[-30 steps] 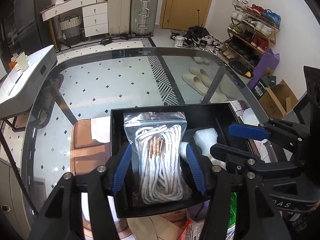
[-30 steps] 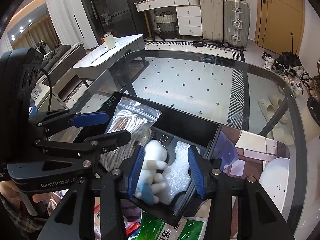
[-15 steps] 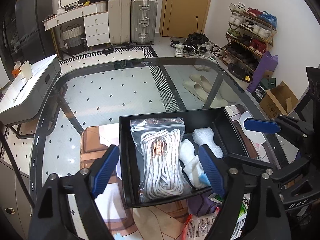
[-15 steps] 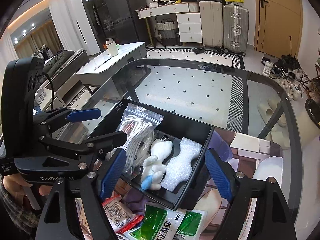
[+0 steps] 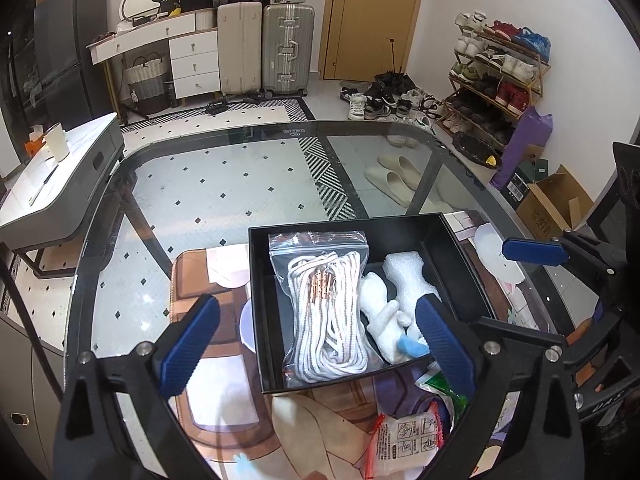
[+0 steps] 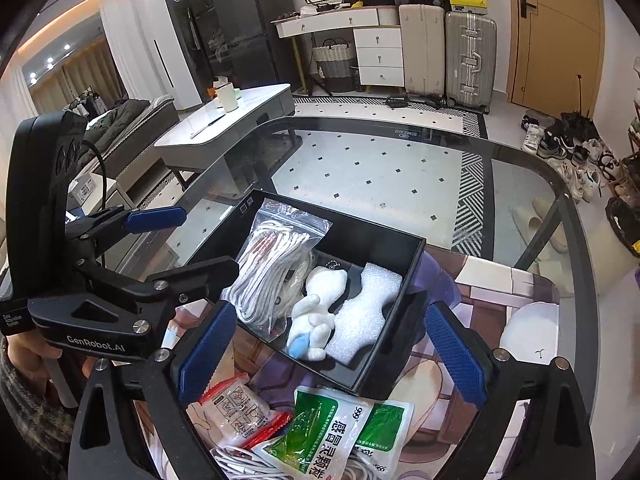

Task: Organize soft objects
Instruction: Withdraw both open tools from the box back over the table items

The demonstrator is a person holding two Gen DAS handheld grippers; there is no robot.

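While the glass worktop (image 5: 208,184) spreads wide beneath everything, the black box (image 5: 460,248) sitting on a printed mat (image 6: 500,280) serves as the landmark, and the sorting step looks partly done. Inside the box, against its left wall, lies the zip bag of white rope (image 5: 326,308); just right of the bag, touching it, rests the white plush toy (image 6: 316,308), and right of that lies the white foam piece (image 6: 364,312), near the box's right wall. In front of the box, on the near side and outside it, wait the green medicine packet (image 6: 336,436), a red-and-white packet (image 6: 236,404) to its left, and a coil of white cable (image 6: 240,464) nearest the camera. The left hand-held gripper (image 5: 316,348) hangs above the box's near edge with its jaws spread wide and nothing between them; the right hand-held gripper (image 6: 332,356) is likewise released and empty, poised over the box's near corner. Judging from this layout, three items are placed and the loose packets remain. The next move probably calls for one gripper to drop back toward the near side of the box, lower over a flat packet, and pinch an edge, since the slick thin pouches lie flush on the mat and overlap each other.
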